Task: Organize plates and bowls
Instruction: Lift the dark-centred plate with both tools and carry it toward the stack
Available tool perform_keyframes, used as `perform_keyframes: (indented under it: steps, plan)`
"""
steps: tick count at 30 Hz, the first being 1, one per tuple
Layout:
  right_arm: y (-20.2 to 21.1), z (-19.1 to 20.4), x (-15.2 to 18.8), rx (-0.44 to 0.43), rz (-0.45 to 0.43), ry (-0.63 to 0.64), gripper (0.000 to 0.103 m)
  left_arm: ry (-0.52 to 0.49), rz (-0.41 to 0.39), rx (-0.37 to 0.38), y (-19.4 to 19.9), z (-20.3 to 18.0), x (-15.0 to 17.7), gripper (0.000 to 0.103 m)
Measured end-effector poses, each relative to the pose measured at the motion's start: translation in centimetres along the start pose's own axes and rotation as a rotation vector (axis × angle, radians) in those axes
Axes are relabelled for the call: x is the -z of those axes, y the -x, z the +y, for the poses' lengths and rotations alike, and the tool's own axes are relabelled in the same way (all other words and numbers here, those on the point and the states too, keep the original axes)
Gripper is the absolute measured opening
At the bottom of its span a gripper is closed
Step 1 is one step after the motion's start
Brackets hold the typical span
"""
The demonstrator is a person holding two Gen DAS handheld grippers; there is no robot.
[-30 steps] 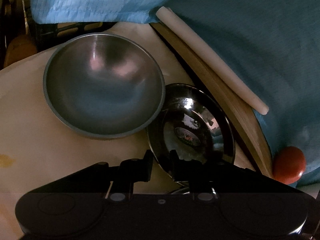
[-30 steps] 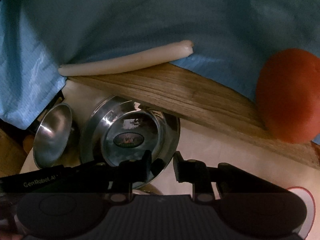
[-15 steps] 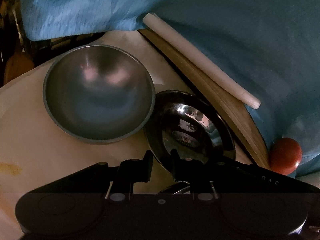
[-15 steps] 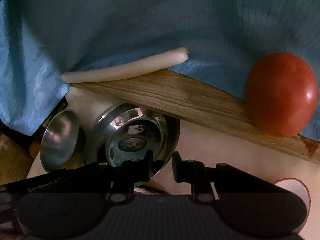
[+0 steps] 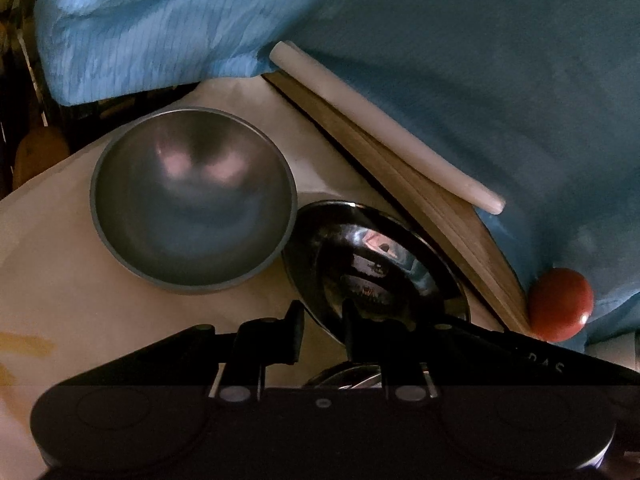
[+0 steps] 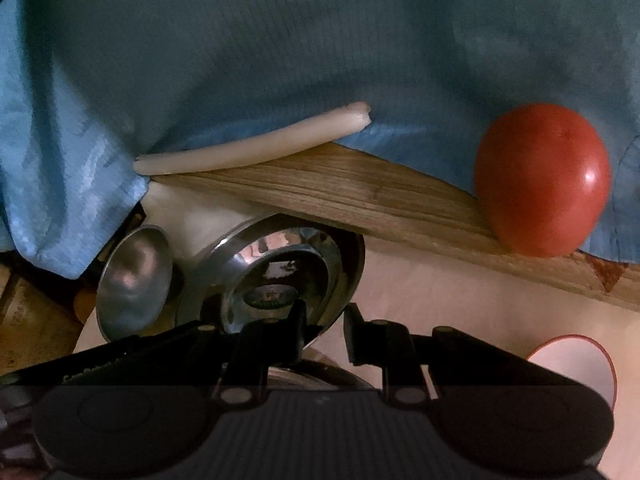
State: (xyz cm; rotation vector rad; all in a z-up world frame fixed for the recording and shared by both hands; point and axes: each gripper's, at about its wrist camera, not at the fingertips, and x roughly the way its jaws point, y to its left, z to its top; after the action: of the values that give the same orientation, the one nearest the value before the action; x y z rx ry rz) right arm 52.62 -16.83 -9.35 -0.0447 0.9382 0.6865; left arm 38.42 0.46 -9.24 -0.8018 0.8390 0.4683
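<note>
The fingers (image 5: pixel 295 330) of the left gripper (image 5: pixel 324 322) are clenched on the near rim of the shiny round stainless-steel bowl (image 5: pixel 380 264), which has a label at its bottom and sits low and right of centre in the left wrist view. It is tilted towards the camera, apparently off the counter. The right gripper (image 6: pixel 325 320) looks clenched on the same bowl's rim from the other side.

With two grips on one thin, slick rim, both hands probably need to travel together and at one height, or the bowl may twist out. A curved steel rim (image 5: pixel 344 376) shows just under the fingers, perhaps another dish. The likely target is the matte grey round metal bowl (image 5: pixel 192 208), up and left and just beside the shiny one. Lowering slowly and centred should avoid a clang or a skid.

The cream counter (image 5: pixel 80 280) is smooth, with a yellowish stain at the left edge. A wooden board (image 5: pixel 420 240) crosses the right side, close behind the shiny bowl, with a flat white strip (image 5: pixel 380 124) along it and a red tomato (image 5: pixel 560 304) at its lower end. Blue fabric (image 5: pixel 440 60) fills the top. The room is dim.
</note>
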Motion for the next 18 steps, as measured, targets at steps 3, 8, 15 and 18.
perform_keyframes:
  steps: [3, 8, 15, 18]
  plan:
    - [0.4, -0.1, 0.2, -0.006, -0.005, -0.007, 0.022, -0.005, -0.003, 0.004, 0.2, 0.0, 0.0, 0.022]
    - [0.9, -0.1, 0.5, -0.013, -0.015, -0.011, 0.022, -0.009, -0.015, 0.01, 0.7, 0.2, -0.1, 0.022]
    - [1.7, 0.1, 0.7, -0.015, -0.028, -0.003, 0.022, -0.016, -0.027, 0.018, 1.3, 0.2, 0.3, 0.022]
    - [2.1, 0.2, 0.8, -0.019, -0.033, -0.001, 0.022, -0.022, -0.034, 0.022, 1.8, 0.1, 0.5, 0.022]
